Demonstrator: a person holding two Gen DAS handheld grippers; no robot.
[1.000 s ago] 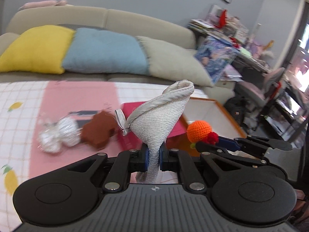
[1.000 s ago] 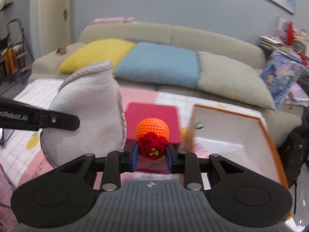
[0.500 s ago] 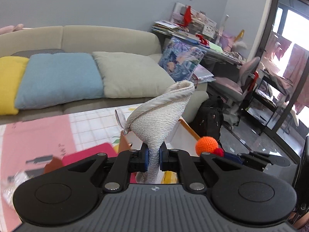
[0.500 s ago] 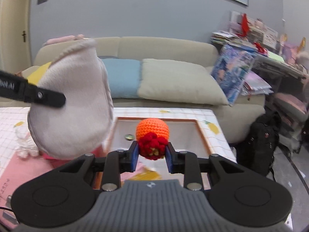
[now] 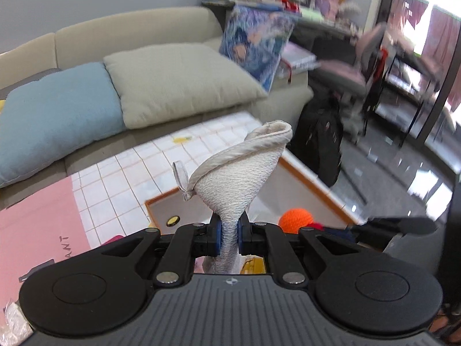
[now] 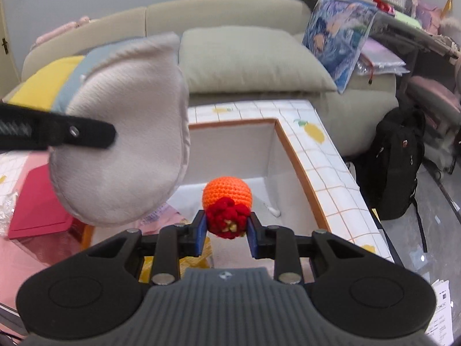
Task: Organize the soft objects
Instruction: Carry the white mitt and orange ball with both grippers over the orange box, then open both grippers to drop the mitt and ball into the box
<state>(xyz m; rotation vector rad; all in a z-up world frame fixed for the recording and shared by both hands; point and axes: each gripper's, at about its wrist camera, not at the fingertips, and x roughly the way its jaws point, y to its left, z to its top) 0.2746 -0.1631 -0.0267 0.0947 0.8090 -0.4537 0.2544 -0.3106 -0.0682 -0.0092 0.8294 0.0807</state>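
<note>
Left gripper [image 5: 229,235]: clenched on the narrow end of a white fabric pouch [image 5: 242,170], which opens upward like a funnel, with a small loop at its side.
Right gripper [image 6: 226,227]: grasping a crochet toy [image 6: 227,201] by its dark red tuft; the orange ball part points forward.
Below both: an open box [image 6: 299,173] with orange rim and white walls, some papers inside.
In the way: from the right view the pouch hides the left part of the box.
Table: tiled cloth with lemons [image 6: 325,155].
Far: sofa [image 5: 138,31] with cushions, black backpack [image 6: 397,161].
</note>
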